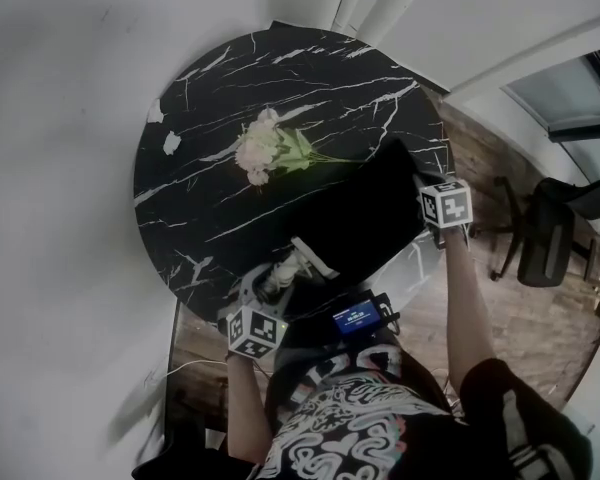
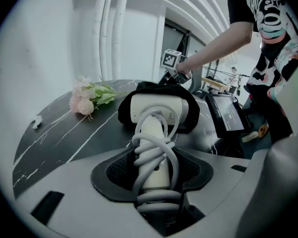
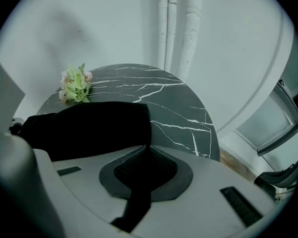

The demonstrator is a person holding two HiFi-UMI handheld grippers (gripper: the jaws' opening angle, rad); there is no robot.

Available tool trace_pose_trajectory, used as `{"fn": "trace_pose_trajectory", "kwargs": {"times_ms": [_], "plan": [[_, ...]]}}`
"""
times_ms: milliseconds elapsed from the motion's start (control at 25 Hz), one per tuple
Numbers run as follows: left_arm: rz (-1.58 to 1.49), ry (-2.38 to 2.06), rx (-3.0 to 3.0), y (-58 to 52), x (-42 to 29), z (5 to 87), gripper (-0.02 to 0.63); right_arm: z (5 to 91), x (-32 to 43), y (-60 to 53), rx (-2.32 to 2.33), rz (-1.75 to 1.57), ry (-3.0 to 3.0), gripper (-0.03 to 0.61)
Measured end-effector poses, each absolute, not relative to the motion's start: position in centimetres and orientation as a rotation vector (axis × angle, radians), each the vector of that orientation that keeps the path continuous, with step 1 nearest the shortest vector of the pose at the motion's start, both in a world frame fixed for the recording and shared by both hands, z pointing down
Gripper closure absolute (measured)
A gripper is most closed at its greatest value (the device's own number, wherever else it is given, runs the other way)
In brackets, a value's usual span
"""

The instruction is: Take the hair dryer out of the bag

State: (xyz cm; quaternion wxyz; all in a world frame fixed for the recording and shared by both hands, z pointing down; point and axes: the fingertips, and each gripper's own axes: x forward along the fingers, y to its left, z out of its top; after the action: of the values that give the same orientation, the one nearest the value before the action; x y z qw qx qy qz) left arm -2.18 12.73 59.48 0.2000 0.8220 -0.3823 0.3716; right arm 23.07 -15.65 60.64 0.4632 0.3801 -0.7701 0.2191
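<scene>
Black marble, white-veined, a round table (image 1: pixel 210 98), and the bag (image 3: pixel 89 128) lies across its right half. At the near edge, look: the hair dryer (image 2: pixel 154 128) is partway out, its pale handle clear and its head sitting in the bag's mouth with dark cloth around it.

The left gripper (image 2: pixel 151 182) has the handle clamped between half-spread jaws, with loops of cord (image 2: pixel 156 155) caught in the grip too. Over at the right edge, the right gripper (image 3: pixel 143 175) is pinched almost fully closed on a thin fold of the bag's far end. That's the anchor.

By my reading, this is the pull itself. To do it well:
- Hold the right-hand pinch firm so the cloth stays taut.
- Draw the left hand straight back along the bag's length, toward the near edge.
- Keep it low, so the wide head slides out of the opening without dragging it.
- Mind those cord loops, because one could snag the rim.

The dryer's front end is buried in fabric, and the plug isn't visible anywhere. Flowers (image 1: pixel 270 148) rest mid-table, well apart. A lit-screen device below the near edge is too dim to identify.
</scene>
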Motion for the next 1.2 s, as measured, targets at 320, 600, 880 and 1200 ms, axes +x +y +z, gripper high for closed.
{"fn": "trace_pose_trajectory", "kwargs": {"times_ms": [320,600,880,1200], "plan": [[1.043,-1.067,2.298,13.2,-2.4,59.3,0.388,60.6,23.3,-16.1,0.935,0.526,-1.895,0.552],[1.040,-1.062,2.304,13.5,-2.5,59.3,0.388,60.5,23.4,-16.5,0.934,0.505,-1.886,0.551],[1.057,-1.042,2.317,13.6,-2.5,59.2,0.388,60.6,24.2,-16.9,0.941,0.498,-1.876,0.551],[1.061,-1.025,2.329,13.7,-2.5,59.1,0.388,60.6,24.3,-17.0,0.952,0.509,-1.873,0.551]]}}
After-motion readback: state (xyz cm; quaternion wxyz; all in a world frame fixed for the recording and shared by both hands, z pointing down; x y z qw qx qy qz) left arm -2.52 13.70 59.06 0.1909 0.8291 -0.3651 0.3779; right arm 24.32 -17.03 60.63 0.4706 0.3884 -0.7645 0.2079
